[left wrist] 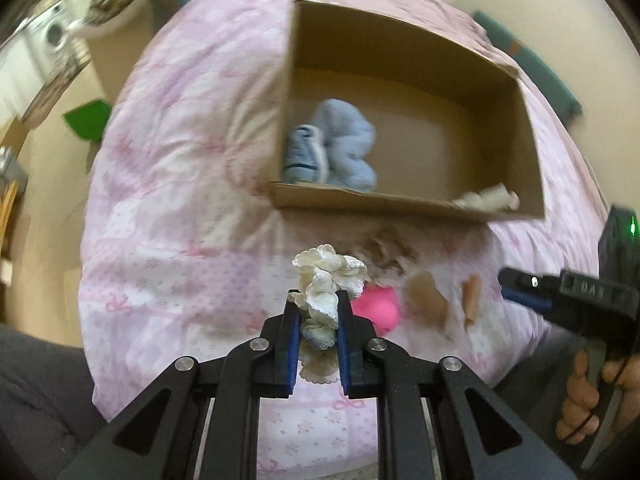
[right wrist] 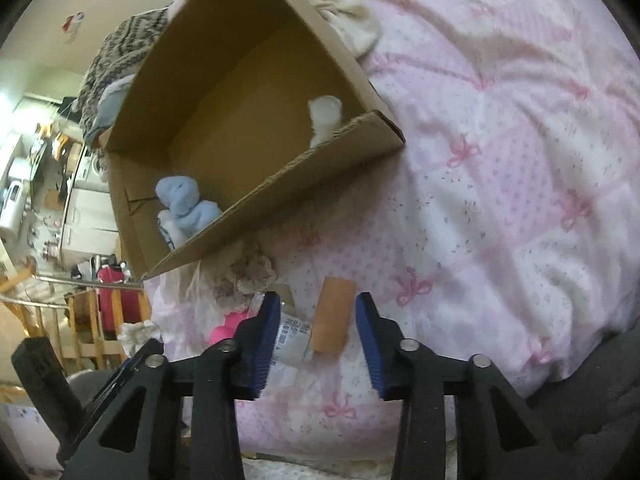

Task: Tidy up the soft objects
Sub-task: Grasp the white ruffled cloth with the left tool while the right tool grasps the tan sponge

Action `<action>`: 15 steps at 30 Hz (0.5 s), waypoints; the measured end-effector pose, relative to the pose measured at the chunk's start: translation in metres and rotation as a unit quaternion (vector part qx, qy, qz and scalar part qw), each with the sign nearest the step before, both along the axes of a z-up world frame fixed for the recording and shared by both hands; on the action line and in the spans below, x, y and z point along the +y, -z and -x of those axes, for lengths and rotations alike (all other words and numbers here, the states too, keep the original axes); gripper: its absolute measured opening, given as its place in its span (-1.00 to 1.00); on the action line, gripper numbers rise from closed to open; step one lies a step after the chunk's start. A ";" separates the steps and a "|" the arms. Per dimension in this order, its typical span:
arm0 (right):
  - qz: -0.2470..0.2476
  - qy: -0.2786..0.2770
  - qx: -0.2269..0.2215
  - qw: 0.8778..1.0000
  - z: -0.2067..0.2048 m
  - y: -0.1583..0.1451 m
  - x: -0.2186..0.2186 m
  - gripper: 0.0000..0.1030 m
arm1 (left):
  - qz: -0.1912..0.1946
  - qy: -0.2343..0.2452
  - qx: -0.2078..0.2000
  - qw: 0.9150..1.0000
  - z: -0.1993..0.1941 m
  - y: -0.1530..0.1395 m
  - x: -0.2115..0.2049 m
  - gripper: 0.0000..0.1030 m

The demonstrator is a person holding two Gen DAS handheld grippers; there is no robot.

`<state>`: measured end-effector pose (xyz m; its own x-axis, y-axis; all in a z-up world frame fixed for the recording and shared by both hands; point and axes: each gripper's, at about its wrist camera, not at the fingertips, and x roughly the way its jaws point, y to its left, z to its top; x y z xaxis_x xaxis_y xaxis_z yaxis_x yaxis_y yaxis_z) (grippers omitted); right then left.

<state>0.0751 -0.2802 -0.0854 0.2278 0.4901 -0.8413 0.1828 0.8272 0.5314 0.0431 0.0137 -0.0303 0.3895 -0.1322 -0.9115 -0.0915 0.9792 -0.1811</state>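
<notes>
Atop pink bedding (left wrist: 168, 184), left gripper (left wrist: 318, 316) pinches cream lace (left wrist: 324, 280); right gripper (right wrist: 316, 332) gapes.

box (left wrist: 400, 200) open on top, middle of its floor bare; blue socks (left wrist: 336, 148) fill one corner, near wall bars level entry.

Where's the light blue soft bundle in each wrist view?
Left wrist: light blue bundle just above centre, in the near left corner of the cardboard box.
Right wrist: light blue bundle left of centre, at the box's lower left end.
Shared landmark: the cardboard box on the pink quilt.
</notes>
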 end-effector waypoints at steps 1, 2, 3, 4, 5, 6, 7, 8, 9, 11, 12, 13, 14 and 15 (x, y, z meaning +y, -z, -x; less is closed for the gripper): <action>-0.001 -0.001 0.007 1.000 -0.001 0.003 0.001 -0.21 | 0.000 -0.011 0.000 1.000 0.001 0.001 0.004 -0.72; -0.001 -0.003 0.016 1.000 -0.002 0.006 0.003 -0.21 | 0.004 -0.021 0.003 1.000 0.000 0.002 0.008 -0.72; 0.000 -0.004 0.025 1.000 -0.003 0.011 0.005 -0.21 | 0.007 -0.026 0.005 1.000 -0.001 0.005 0.009 -0.72; 0.004 -0.007 0.034 0.999 -0.003 0.015 0.008 -0.21 | 0.010 -0.029 0.009 0.999 0.001 0.007 0.013 -0.72; 0.008 -0.010 0.042 0.999 -0.004 0.019 0.012 -0.21 | 0.013 -0.032 0.012 0.999 0.000 0.008 0.014 -0.72; 0.012 -0.013 0.051 0.999 -0.004 0.024 0.015 -0.21 | 0.013 -0.033 0.013 0.999 -0.001 0.009 0.014 -0.72; 0.015 -0.018 0.059 0.998 -0.004 0.029 0.019 -0.21 | 0.013 -0.032 0.015 0.999 -0.001 0.010 0.013 -0.72; 0.020 -0.022 0.065 0.997 -0.005 0.033 0.022 -0.21 | 0.013 -0.031 0.015 0.999 -0.001 0.010 0.012 -0.72; 0.026 -0.023 0.066 0.997 -0.005 0.034 0.024 -0.21 | 0.013 -0.030 0.015 0.999 -0.001 0.010 0.012 -0.72; 0.030 -0.024 0.068 0.997 -0.006 0.038 0.026 -0.21 | 0.010 -0.030 0.012 0.999 -0.002 0.011 0.010 -0.72; 0.031 -0.024 0.069 0.997 -0.006 0.039 0.027 -0.21 | 0.006 -0.031 0.006 0.999 -0.002 0.009 0.009 -0.72; 0.031 -0.026 0.070 0.997 -0.006 0.040 0.027 -0.28 | 0.001 -0.028 0.000 1.000 -0.002 0.007 0.008 -0.72; 0.034 -0.027 0.071 0.997 -0.006 0.040 0.027 -0.35 | -0.002 -0.024 -0.003 1.000 -0.001 0.005 0.006 -0.72; 0.041 -0.026 0.072 0.996 -0.006 0.041 0.027 -0.51 | -0.003 -0.022 -0.005 1.000 -0.001 0.005 0.005 -0.72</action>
